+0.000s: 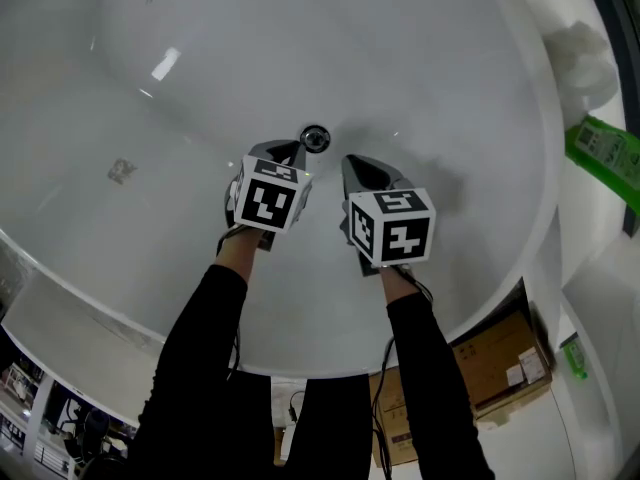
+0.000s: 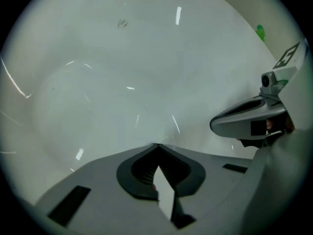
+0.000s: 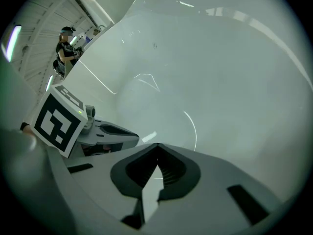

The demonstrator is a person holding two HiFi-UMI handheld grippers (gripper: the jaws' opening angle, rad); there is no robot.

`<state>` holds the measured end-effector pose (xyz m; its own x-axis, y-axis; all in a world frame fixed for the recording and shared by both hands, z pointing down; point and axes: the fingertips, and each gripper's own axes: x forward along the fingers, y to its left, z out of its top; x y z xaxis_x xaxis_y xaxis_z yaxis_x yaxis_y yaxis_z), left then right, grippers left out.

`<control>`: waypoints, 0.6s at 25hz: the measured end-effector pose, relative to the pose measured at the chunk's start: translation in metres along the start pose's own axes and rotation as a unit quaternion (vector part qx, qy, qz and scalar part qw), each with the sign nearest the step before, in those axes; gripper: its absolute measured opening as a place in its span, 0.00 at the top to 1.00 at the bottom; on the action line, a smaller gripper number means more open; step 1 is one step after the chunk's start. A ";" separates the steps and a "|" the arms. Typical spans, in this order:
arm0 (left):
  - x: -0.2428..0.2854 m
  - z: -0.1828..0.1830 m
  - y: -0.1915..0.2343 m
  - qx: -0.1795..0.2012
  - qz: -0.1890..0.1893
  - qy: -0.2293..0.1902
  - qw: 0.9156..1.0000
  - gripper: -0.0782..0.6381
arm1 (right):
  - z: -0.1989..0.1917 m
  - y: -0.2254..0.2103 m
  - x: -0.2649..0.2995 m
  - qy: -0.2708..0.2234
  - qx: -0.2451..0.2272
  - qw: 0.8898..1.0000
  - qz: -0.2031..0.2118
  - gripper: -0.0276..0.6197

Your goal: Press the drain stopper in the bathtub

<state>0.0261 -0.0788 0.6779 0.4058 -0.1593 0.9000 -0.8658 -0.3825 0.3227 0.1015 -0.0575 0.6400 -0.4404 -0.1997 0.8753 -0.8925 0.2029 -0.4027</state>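
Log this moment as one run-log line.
left gripper shut, empty, tip beside drain stopper | right gripper shut, empty, just right of it | both inside bathtub

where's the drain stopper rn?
Head view, near centre: the drain stopper sits on the bathtub floor just beyond the tip of the left gripper, with the right gripper to its right. Neither gripper view shows it.

bathtub (image 1: pixel 420 68): gloss white, smooth, w/ glare streaks. drain stopper (image 1: pixel 315 138), just ahead of left gripper (image 1: pixel 288 151): shiny metal. left & right gripper (image 1: pixel 352 163) shells: matt grey plastic; pads (image 2: pixel 142 173) dark, ribbed. sleeve (image 1: pixel 430 388) behind right gripper: black cloth.
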 end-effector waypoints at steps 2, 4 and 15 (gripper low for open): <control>-0.009 0.003 -0.002 0.003 -0.002 -0.003 1.000 0.88 | 0.002 0.002 -0.006 -0.003 0.001 1.000 -0.001 0.95; -0.017 0.005 -0.004 0.006 -0.004 -0.006 1.000 0.88 | 0.003 0.004 -0.011 -0.007 0.003 1.000 -0.002 0.95; -0.059 0.009 -0.017 0.015 -0.014 -0.024 1.000 0.88 | 0.002 0.019 -0.035 -0.020 0.015 1.000 -0.001 0.95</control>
<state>0.0193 -0.0706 0.6167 0.4433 -0.1910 0.8758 -0.8453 -0.4141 0.3376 0.0995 -0.0482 0.6007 -0.4423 -0.2385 0.8646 -0.8953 0.1744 -0.4099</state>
